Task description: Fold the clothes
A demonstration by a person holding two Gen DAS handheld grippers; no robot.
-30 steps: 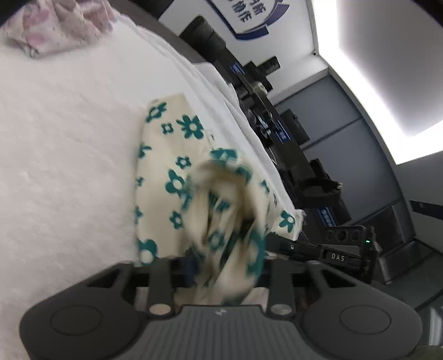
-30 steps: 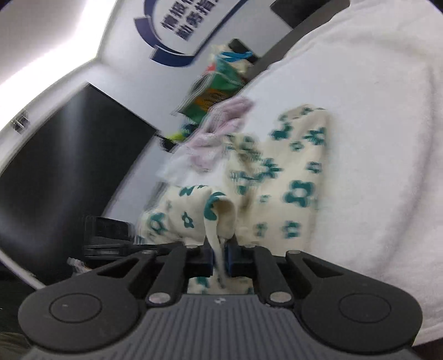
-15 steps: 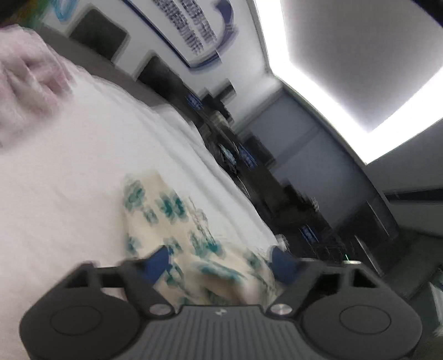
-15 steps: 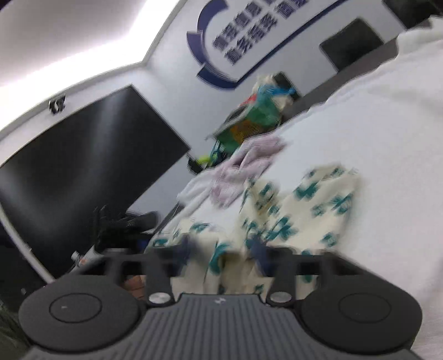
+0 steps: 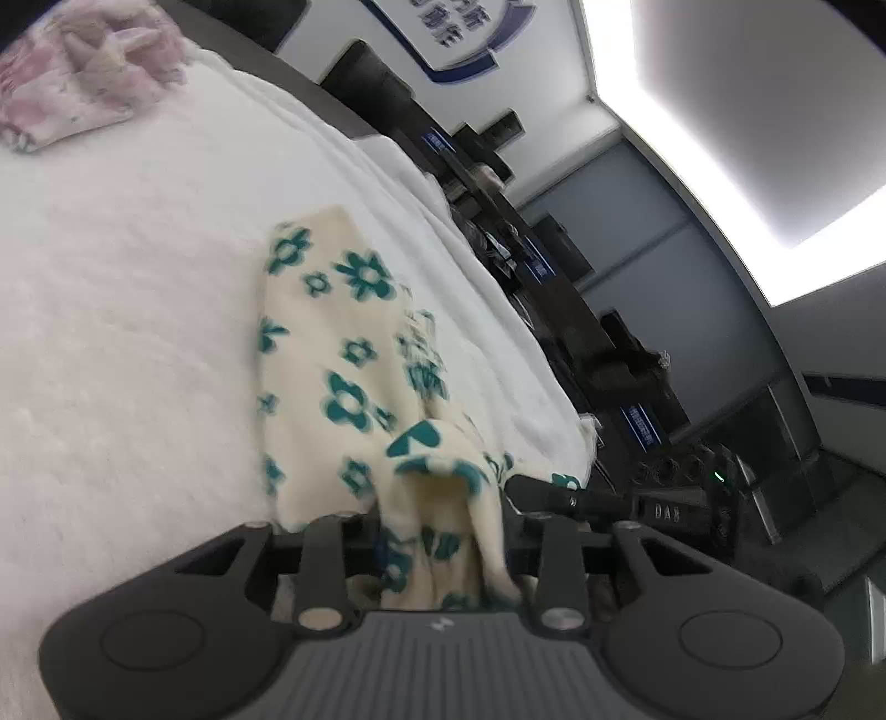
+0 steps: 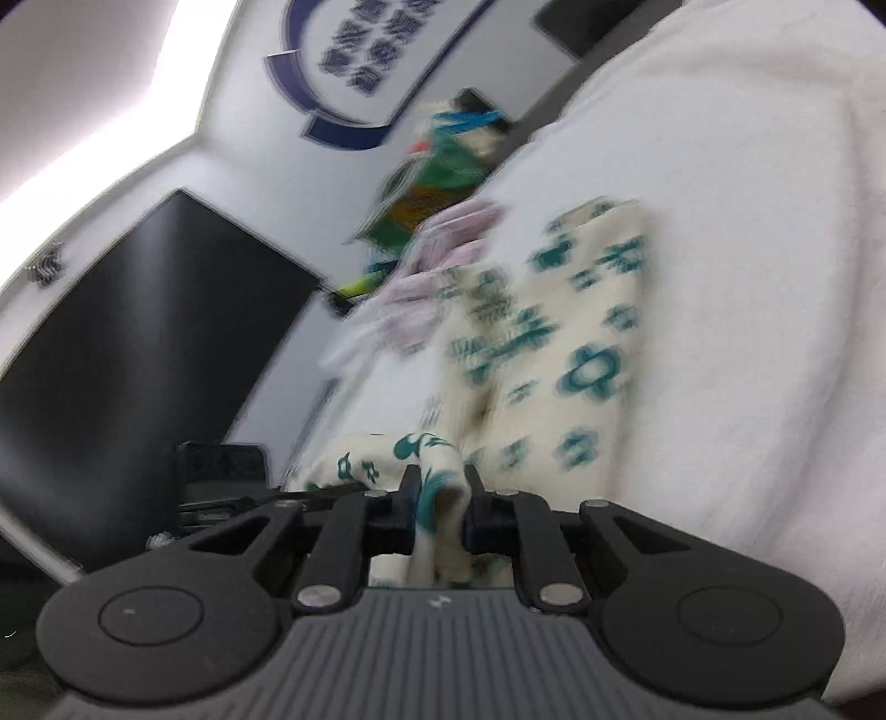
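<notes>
Floral garment (image 5: 343, 354) on white blanket (image 5: 122, 310), near edge clamped in left gripper (image 5: 440, 534) & right gripper (image 6: 440, 507).

Bright ceiling glare, motion blur, fisheye warping

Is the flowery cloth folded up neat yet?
Not yet. The flowery cloth lies bunched on the white blanket, with its near edge lifted.

Each view looks forward from low behind its own gripper, close over the white bed cover (image 5: 138, 310). The left wrist camera faces the room's right side, the right wrist camera the left wall. Both share the floral garment (image 5: 343, 354) (image 6: 581, 354), the pink clothing (image 5: 72, 94) (image 6: 437, 260) beyond it, and the wall sign (image 5: 459, 39) (image 6: 360, 61).
</notes>
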